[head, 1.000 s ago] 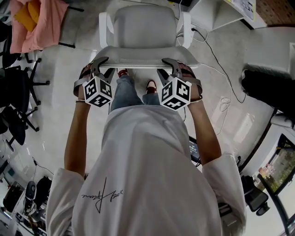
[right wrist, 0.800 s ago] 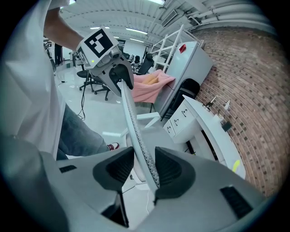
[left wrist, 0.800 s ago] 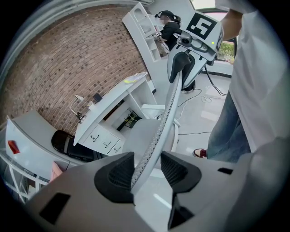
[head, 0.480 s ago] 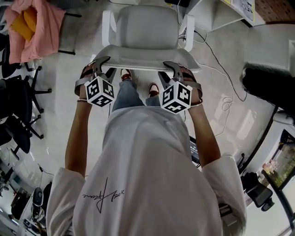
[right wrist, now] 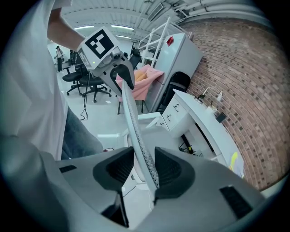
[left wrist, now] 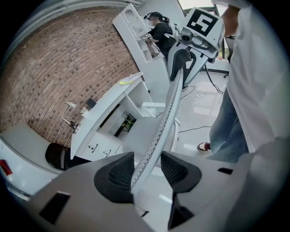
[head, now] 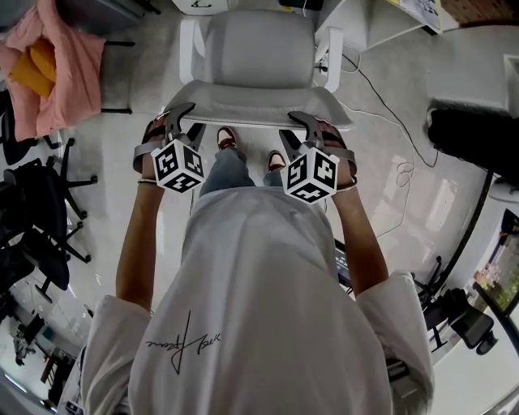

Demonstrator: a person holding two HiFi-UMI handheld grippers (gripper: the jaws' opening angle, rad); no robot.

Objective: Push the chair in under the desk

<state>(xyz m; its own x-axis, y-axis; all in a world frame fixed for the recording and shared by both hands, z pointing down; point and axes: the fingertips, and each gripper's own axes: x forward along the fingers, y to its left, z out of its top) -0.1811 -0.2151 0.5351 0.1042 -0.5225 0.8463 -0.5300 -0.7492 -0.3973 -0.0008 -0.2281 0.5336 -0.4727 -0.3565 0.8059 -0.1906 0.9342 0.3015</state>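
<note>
A white-grey office chair (head: 256,49) stands in front of me, its seat toward the white desk (head: 381,24) at the top of the head view. My left gripper (head: 185,117) and right gripper (head: 296,126) sit on the top edge of the backrest (head: 259,105), one near each end. In the left gripper view the backrest's thin edge (left wrist: 165,118) runs between the jaws of the left gripper (left wrist: 147,170) and lies against one pad. The right gripper (right wrist: 144,167) holds the backrest edge (right wrist: 133,122) the same way. The desk (left wrist: 113,102) stands beyond the chair.
A pink cloth (head: 49,73) hangs over a chair at the left, with black office chairs (head: 32,211) below it. Cables (head: 397,170) trail over the floor at the right, near a black object (head: 478,138). The person's feet (head: 227,138) are just behind the backrest.
The chair, both grippers and the person have moved forward toward the desk; the floor and the chairs at the left have slid down the head view. The feet have stepped.
</note>
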